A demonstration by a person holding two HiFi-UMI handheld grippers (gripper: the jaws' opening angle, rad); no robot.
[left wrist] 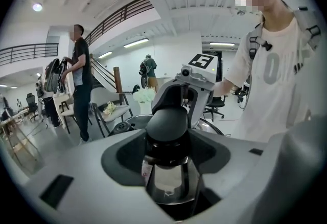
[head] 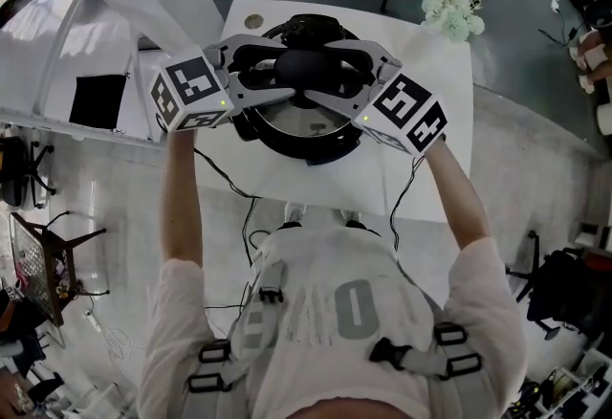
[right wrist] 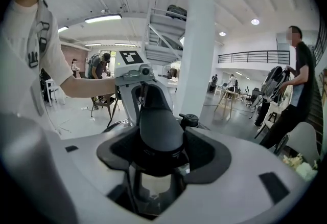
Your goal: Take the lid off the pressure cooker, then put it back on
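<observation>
Both grippers are clamped on the black handle point(head: 304, 65) that crosses the lid point(head: 308, 123). The left gripper point(head: 277, 73) holds its left end and the right gripper point(head: 331, 73) its right end. Each gripper view shows the jaws part-way closed, pads pressing the handle's sides, with the other gripper facing it just beyond. The handle's long axis runs straight from one gripper to the other, so neither hand is nearer and the load looks evenly shared. The lid sits over the cooker point(head: 287, 145) on the white bench point(head: 430, 168). From above I cannot tell whether it has cleared the rim. Any lift should probably go straight up, both hands level.
</observation>
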